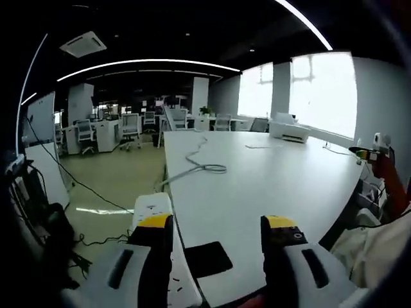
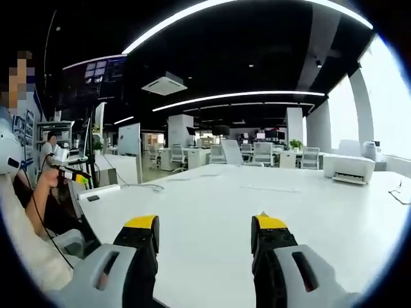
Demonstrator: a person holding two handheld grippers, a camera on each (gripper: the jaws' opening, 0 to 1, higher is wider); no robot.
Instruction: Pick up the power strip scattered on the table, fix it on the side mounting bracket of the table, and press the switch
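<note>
White plastic, one power strip (image 1: 154, 208) sits at the left edge of the table (image 1: 270, 186), just beyond the left gripper's (image 1: 218, 231) left jaw in the left gripper view; part of it seems to run on below the jaw. Its cable (image 1: 199, 163) loops once across the tabletop and trails toward the far end. One dark square patch (image 1: 209, 258) lies on the table between the two jaws. One white printer (image 1: 289, 130) stands at the far right side. Both left jaws are spread wide with nothing between them. In the right gripper view, the right gripper (image 2: 204, 234) hangs level over the bare table (image 2: 257, 205), its two yellow-tipped jaws likewise apart and empty. A person's hand (image 2: 50, 183) shows at left.
</note>
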